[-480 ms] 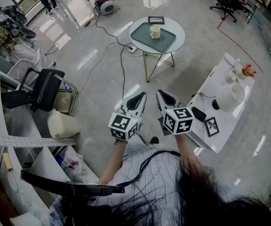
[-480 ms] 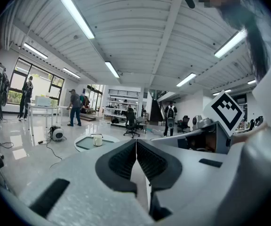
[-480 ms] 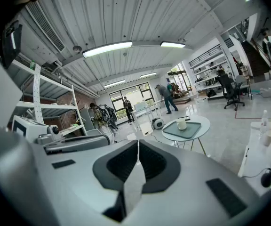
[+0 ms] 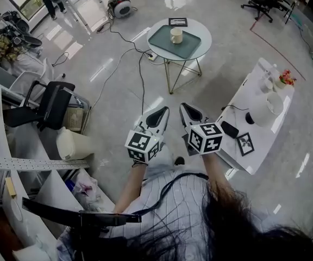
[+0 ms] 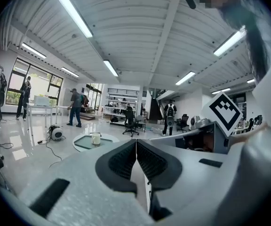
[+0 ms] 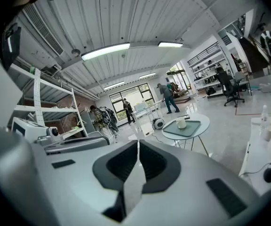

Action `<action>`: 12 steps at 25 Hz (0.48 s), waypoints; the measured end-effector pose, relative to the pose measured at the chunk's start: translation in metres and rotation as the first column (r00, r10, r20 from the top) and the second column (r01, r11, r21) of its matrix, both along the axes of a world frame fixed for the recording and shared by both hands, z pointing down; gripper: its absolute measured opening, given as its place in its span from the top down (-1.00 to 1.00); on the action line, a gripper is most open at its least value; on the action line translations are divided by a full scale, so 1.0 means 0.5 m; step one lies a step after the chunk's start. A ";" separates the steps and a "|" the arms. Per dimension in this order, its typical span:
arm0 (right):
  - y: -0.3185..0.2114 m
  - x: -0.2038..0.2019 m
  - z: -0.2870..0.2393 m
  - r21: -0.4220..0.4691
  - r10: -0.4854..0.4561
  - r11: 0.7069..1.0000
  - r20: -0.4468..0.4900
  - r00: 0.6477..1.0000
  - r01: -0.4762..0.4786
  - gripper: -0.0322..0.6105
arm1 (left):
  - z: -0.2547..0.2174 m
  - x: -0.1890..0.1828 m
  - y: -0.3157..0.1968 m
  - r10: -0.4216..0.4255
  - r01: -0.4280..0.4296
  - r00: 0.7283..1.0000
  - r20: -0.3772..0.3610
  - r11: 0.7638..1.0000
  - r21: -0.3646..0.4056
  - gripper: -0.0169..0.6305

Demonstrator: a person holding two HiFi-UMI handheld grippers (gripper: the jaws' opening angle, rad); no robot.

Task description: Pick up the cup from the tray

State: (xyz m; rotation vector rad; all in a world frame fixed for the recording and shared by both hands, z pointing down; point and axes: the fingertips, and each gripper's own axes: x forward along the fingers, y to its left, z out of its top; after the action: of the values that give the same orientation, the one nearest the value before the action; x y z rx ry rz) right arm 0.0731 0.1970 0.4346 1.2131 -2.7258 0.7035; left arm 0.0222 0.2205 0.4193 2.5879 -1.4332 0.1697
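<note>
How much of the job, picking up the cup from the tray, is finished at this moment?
Done: nothing; the cream cup stands on the grey-green tray on the round white table, far ahead. In hand: left gripper and right gripper are shut, empty. Left: approach, open fingers, grasp, lift.

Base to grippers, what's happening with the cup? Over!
Left gripper shut, empty. Right gripper shut, empty. Cup upright on tray, far ahead, untouched. Only floor and a cable between.

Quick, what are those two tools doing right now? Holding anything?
Left tool: closed, holding nothing.
Right tool: closed, holding nothing.
</note>
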 end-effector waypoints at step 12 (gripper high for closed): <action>-0.052 0.006 0.015 -0.019 -0.007 1.000 0.004 1.000 0.007 0.79 | 0.016 0.012 -0.056 0.014 -0.014 1.000 0.000 0.999 -0.035 0.91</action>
State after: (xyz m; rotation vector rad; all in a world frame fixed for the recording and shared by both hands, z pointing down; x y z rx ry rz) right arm 0.0763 0.1710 0.4420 1.1987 -2.7191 0.7294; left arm 0.0281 0.1926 0.4275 2.5707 -1.4005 0.1953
